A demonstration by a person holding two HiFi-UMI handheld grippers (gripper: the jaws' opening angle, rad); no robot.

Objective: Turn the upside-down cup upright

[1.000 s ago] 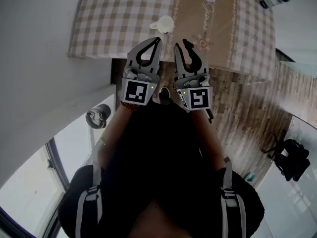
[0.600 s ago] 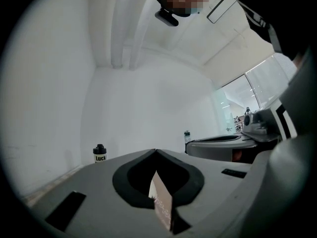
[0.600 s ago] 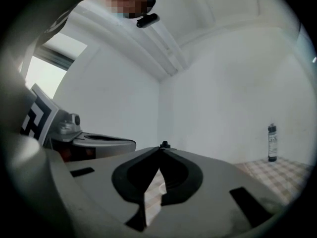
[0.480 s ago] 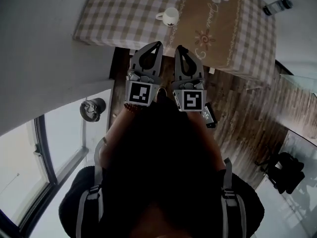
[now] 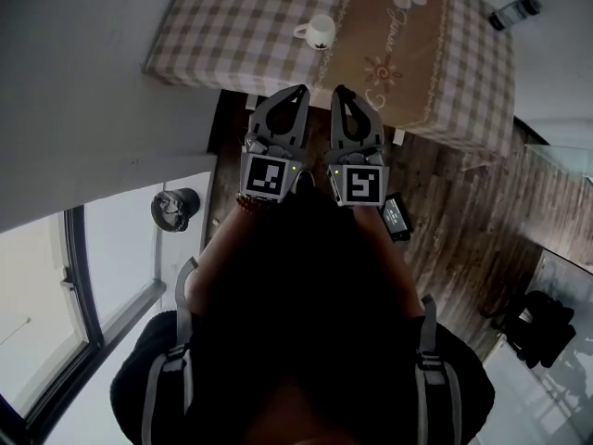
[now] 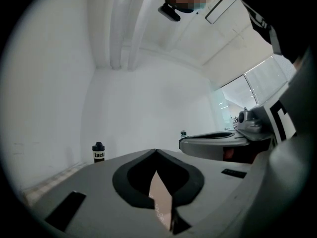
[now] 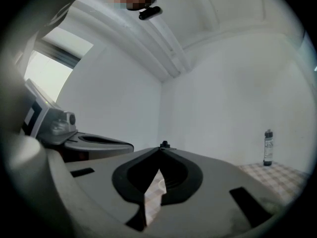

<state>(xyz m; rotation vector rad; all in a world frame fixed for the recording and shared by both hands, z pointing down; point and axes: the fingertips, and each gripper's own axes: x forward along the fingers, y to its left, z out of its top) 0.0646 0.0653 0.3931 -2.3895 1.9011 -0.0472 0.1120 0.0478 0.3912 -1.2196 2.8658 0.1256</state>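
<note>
Fingers on my left gripper (image 5: pixel 302 89) are together, empty. Cup (image 5: pixel 320 31) stands well ahead on the checked counter (image 5: pixel 213 35); which way up, I can't tell. Right gripper (image 5: pixel 338 90) has just closed on nothing, so neither is engaging it.

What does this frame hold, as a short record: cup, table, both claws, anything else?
cup: white, on the table, beyond both claws, untouched; too small to tell which way up
table: checked cloth with flower print
left claw: shut, empty, near the table's front edge
right claw: shut, empty, beside the left claw
bottle: near the table's far right corner
</note>
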